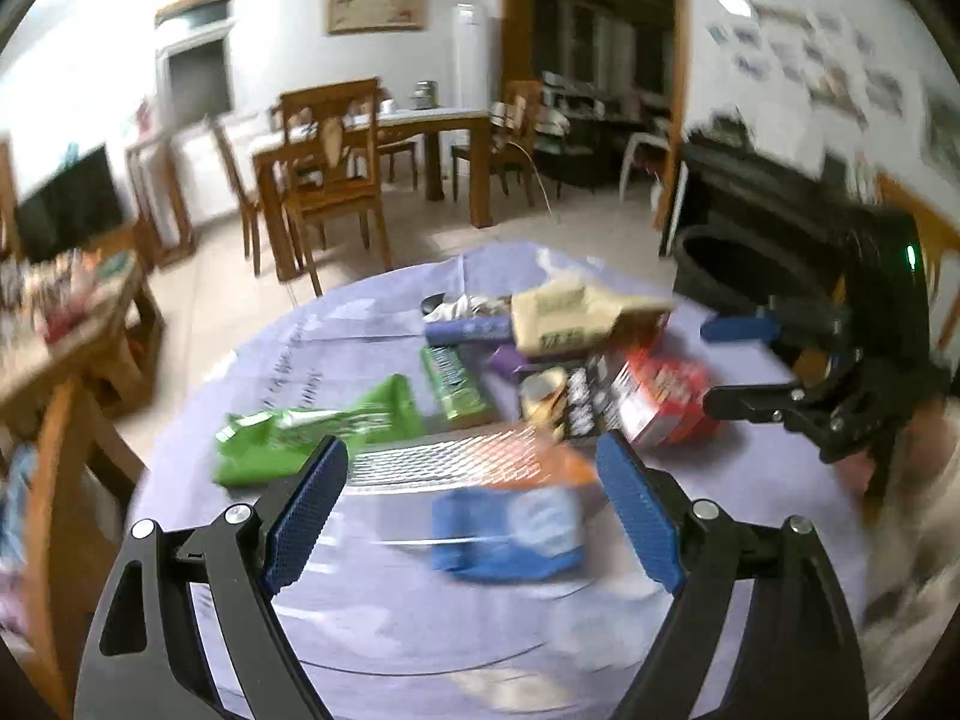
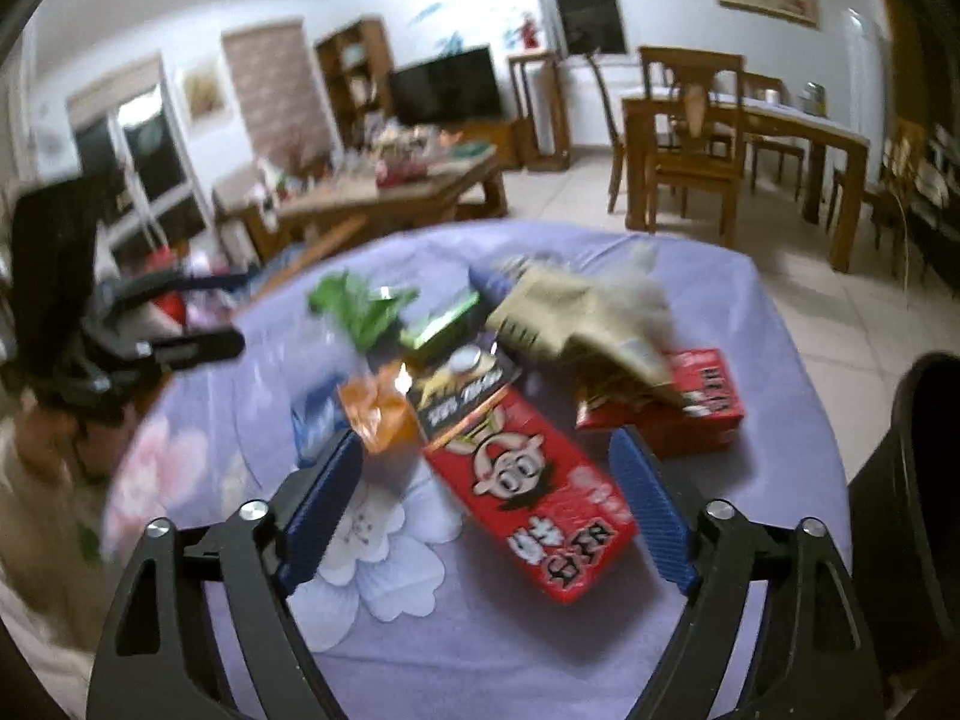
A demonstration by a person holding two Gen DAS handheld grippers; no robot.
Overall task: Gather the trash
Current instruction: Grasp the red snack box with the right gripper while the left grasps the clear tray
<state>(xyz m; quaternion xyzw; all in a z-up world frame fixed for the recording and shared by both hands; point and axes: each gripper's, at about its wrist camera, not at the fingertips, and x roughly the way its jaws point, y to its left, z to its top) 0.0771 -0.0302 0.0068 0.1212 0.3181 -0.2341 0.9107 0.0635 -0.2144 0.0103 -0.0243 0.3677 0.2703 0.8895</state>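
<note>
Several pieces of trash lie on a round table with a purple floral cloth (image 1: 384, 618). In the left wrist view a green wrapper (image 1: 300, 435), an orange wrapper (image 1: 480, 459) and a blue packet (image 1: 510, 534) lie near my open, empty left gripper (image 1: 474, 516). A red carton (image 2: 534, 498) with a cartoon face lies between the fingers of my open right gripper (image 2: 489, 510). A tan bag (image 2: 576, 318) rests on a second red box (image 2: 690, 408). The right gripper also shows in the left wrist view (image 1: 720, 366), the left gripper in the right wrist view (image 2: 234, 312).
A black bin (image 2: 906, 516) stands at the table's right edge; it also shows in the left wrist view (image 1: 738, 267). Wooden dining table and chairs (image 1: 360, 150) stand beyond. A cluttered coffee table (image 2: 384, 192) and TV (image 2: 447, 87) are further off.
</note>
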